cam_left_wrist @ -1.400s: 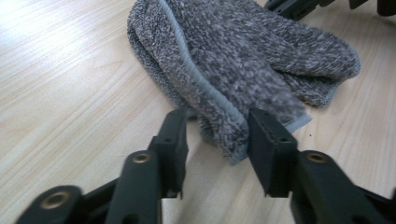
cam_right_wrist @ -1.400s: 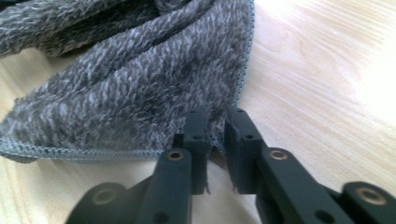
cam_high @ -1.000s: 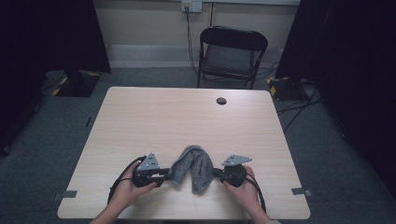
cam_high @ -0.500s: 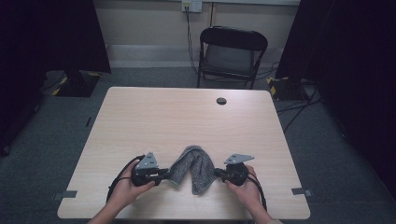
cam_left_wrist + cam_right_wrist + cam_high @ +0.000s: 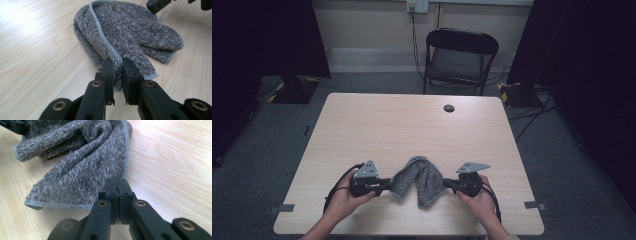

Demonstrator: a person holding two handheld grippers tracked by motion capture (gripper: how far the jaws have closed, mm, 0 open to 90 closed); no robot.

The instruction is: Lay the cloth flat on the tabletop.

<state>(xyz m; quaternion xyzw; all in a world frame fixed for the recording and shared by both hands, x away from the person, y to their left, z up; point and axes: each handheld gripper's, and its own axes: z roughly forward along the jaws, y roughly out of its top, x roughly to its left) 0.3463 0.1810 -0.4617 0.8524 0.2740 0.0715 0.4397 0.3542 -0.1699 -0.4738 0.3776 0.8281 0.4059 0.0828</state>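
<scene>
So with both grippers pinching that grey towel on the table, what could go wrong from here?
1. The right gripper pinches only the hemmed edge of the grey towel, so that corner may slip out on a pull.
2. The left gripper, whose jaws have just been closing, grips a bunched fold; layers may come up together instead of spreading.
3. The towel lies crumpled near the table's front edge, so a loose end could drag off.
</scene>
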